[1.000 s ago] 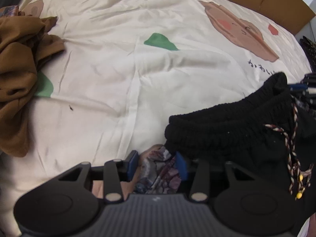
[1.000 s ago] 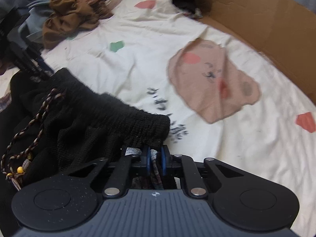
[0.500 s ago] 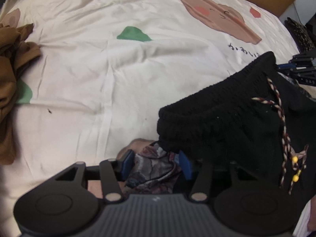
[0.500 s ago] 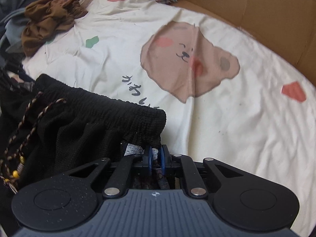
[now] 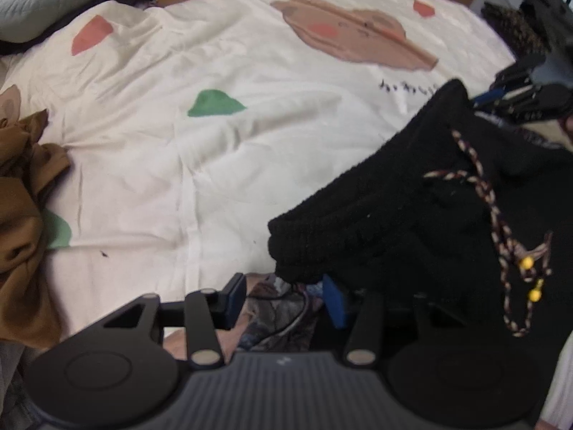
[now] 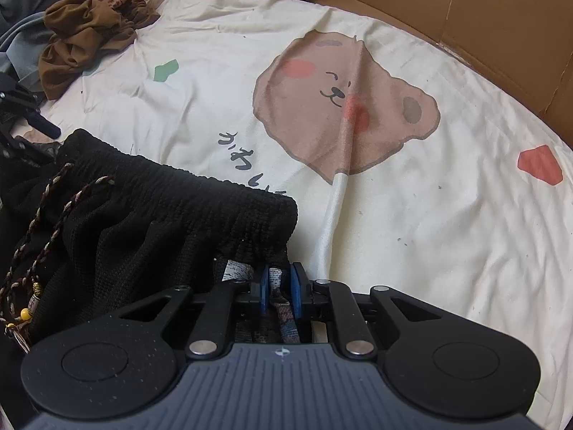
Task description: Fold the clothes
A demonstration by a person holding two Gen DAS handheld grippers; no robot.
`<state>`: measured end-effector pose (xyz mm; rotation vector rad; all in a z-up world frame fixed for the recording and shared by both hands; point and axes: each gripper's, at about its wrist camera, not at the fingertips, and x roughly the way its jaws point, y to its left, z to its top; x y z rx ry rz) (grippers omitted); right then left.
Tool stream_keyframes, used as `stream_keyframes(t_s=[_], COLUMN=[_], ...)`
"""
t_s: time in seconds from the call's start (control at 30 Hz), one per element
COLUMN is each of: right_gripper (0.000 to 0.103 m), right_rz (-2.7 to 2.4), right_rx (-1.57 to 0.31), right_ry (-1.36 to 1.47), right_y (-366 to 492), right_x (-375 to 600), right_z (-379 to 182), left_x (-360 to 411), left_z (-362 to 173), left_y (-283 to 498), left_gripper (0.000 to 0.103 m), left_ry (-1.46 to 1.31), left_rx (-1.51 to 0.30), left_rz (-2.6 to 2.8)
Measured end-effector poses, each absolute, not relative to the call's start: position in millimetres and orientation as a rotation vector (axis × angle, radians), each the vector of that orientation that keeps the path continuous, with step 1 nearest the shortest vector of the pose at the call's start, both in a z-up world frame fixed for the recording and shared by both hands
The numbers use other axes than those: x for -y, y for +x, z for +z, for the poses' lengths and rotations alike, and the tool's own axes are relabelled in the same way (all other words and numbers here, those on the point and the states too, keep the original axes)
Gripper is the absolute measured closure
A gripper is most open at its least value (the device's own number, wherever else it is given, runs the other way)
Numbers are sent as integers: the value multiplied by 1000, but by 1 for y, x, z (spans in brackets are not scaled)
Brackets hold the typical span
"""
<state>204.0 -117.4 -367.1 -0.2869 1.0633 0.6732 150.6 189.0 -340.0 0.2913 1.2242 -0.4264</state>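
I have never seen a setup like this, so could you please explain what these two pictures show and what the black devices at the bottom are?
No robot arm is involved: a person carries a two-finger gripper in each hand, each with a fisheye camera looking along its blue-padded fingers. One picture comes from the left gripper, the other from the right gripper.

They hold a black knitted garment with an elastic waistband and a braided drawstring with yellow beads over a cream bedsheet printed with a brown bear. A crumpled brown garment lies farther off, and brown cardboard edges the sheet.

Grey patterned inner fabric sits between both pairs of jaws. The right jaws are opening around it; the left jaws, wider apart, are closing.
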Motion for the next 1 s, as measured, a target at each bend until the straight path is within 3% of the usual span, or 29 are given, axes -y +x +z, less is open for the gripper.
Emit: stream_keyframes(t_s=[0.07, 0.17, 0.47, 0.57, 0.7, 0.77, 1.0], right_gripper=[84, 84, 84, 84, 84, 94, 98], right_rz=[675, 678, 676, 677, 690, 697, 661], right_rx=[-1063, -1062, -1059, -1064, -1064, -1059, -994], right_ry=[-279, -273, -274, -275, -284, -297, -385], right_y=[205, 205, 204, 205, 205, 204, 188], right_x=[119, 119, 119, 118, 118, 118, 116], right_z=[-367, -367, -368, -368, -368, -367, -350], left_x=[-194, -196, -184, -177, -169, -166, -172], left_z=[-342, -352, -369, -369, -368, -367, -347], left_y=[153, 158, 156, 153, 151, 148, 144], left_gripper=[54, 68, 70, 84, 90, 91, 98], left_ry=[296, 302, 332, 353, 367, 391, 400], left_rx=[-1228, -1248, -1258, -1249, -1241, -1229, -1162], left_rz=[-408, -383, -391, -418, -443, -449, -414])
